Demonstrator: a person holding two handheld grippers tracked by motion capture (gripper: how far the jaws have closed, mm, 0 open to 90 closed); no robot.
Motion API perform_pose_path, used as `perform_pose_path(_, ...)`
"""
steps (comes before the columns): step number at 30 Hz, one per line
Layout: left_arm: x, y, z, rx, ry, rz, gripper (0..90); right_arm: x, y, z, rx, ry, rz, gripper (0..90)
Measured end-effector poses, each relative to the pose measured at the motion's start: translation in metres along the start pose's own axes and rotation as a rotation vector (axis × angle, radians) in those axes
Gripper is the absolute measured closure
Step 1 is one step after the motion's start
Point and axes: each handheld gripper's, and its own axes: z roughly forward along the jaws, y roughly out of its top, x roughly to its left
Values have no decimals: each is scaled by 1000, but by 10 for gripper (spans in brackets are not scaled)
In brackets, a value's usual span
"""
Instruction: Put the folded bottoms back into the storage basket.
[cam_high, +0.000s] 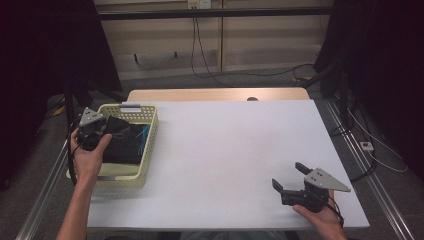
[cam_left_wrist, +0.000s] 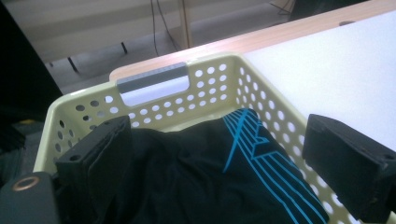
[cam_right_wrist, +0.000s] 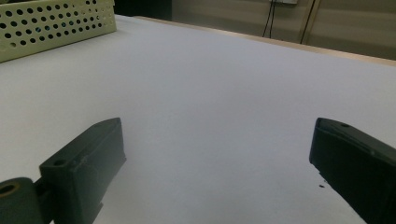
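A pale yellow perforated basket (cam_high: 150, 131) stands at the table's left edge. In it lies a black garment (cam_high: 125, 145) with bright blue lines. My left gripper (cam_high: 102, 131) hangs over the basket's left side, held by a hand. In the left gripper view the left gripper (cam_left_wrist: 217, 135) is open, its jaws wide apart just above the black garment (cam_left_wrist: 196, 182), with the basket (cam_left_wrist: 154, 84) wall and grey handle beyond. My right gripper (cam_high: 287, 175) rests low near the table's front right corner, open. The right gripper (cam_right_wrist: 217, 130) has only bare table between its jaws.
The white table top (cam_high: 225, 150) stretches between basket and right gripper, with a wooden strip (cam_high: 215, 94) along its far edge. The basket (cam_right_wrist: 56, 23) shows at the upper left of the right gripper view. Cables run on the floor beyond the table.
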Motion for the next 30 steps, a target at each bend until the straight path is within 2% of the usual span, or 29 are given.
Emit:
perform_pose_path(9, -4, -8, -19, -9, 15, 16, 90, 0, 1, -1, -3, -12, 4, 30)
perform_pose_path(11, -3, -10, -24, -17, 29, 7, 91, 0, 1, -1, -4, -12, 3, 31)
perform_pose_path(14, -1, -14, -29, -21, 20, -25, 96, 2, 1, -2, -2, -11, 2, 31)
perform_pose_path(19, -1, -23, -38, -36, 34, -52, 96, 1, 1, -2, -5, -14, 0, 31)
perform_pose_path(25, -8, -32, -51, -24, 55, -33, 95, 3, 2, 0, -3, -3, -2, 31)
perform_pose_path(30, -15, -37, -64, -44, 59, -27, 91, 3, 2, 0, -6, -1, -4, 31)
